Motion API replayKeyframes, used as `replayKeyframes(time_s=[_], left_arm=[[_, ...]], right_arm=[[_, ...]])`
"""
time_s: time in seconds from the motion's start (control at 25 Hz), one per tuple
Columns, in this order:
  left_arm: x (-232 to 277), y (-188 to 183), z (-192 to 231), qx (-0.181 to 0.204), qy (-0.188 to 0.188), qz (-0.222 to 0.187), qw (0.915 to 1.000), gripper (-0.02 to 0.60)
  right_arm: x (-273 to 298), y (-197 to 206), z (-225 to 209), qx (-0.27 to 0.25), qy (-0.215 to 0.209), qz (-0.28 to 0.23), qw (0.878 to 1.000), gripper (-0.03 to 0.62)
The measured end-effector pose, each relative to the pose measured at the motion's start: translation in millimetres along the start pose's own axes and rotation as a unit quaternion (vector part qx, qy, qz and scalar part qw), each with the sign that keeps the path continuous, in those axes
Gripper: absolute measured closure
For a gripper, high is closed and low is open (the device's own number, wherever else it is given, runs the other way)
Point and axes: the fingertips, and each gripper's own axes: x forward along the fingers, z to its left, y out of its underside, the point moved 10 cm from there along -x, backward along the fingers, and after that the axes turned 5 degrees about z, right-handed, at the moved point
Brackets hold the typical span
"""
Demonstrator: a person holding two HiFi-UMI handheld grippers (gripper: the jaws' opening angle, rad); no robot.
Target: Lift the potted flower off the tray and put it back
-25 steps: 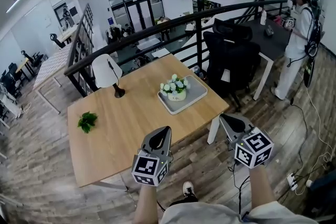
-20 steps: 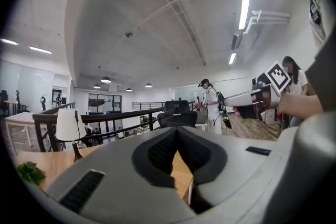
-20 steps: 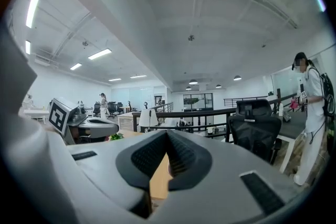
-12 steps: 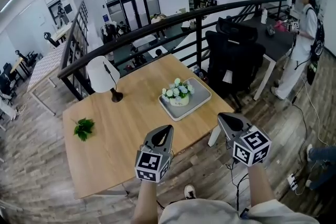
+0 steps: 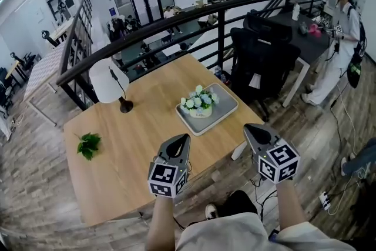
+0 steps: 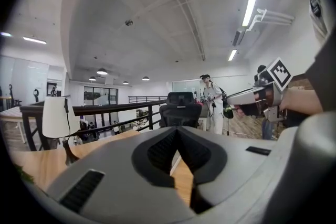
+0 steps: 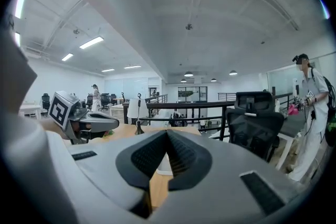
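1. Head view: flower sits on tray, by the table's far right corner.
2. Left gripper and right gripper: jaws closed, empty, around the near edge.
3. Risk: closed jaws reaching the flower would tip it; open them first.

Held left gripper and right gripper out ahead on bare forearms, side by side but apart, tipped slightly downward, each with jaws pressed together on nothing.
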Motion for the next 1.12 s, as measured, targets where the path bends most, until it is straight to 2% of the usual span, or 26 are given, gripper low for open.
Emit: replayKeyframes(time_s=[0.2,0.52,0.8,0.92,1.12], left_arm=[[20.9,13.0,12.0,-0.002,0.006,0.016,0.9998,0.560],[62.4,28.8,34.5,-0.014,-0.009,0.035,0.9992,0.557],[100.9,43.1,52.2,-0.034,-0.015,0.054,0.9979,0.554],[112.4,51.5,60.0,-0.041,-0.016,0.062,0.9971,0.504],[134.0,67.4,72.7,-0.025,-0.006,0.083,0.9962,0.439]], right_arm=[[27.1,9.5,-11.9,0.004,-0.013,0.007,1.000,0.586],[85.3,19.8,-41.7,-0.001,-0.046,0.023,0.999,0.563],[129.5,27.9,-72.0,0.009,-0.057,0.041,0.997,0.560],[146.7,32.3,-80.8,0.008,-0.069,0.053,0.996,0.527],[177.2,41.3,-93.1,0.009,-0.087,0.063,0.994,0.500]])
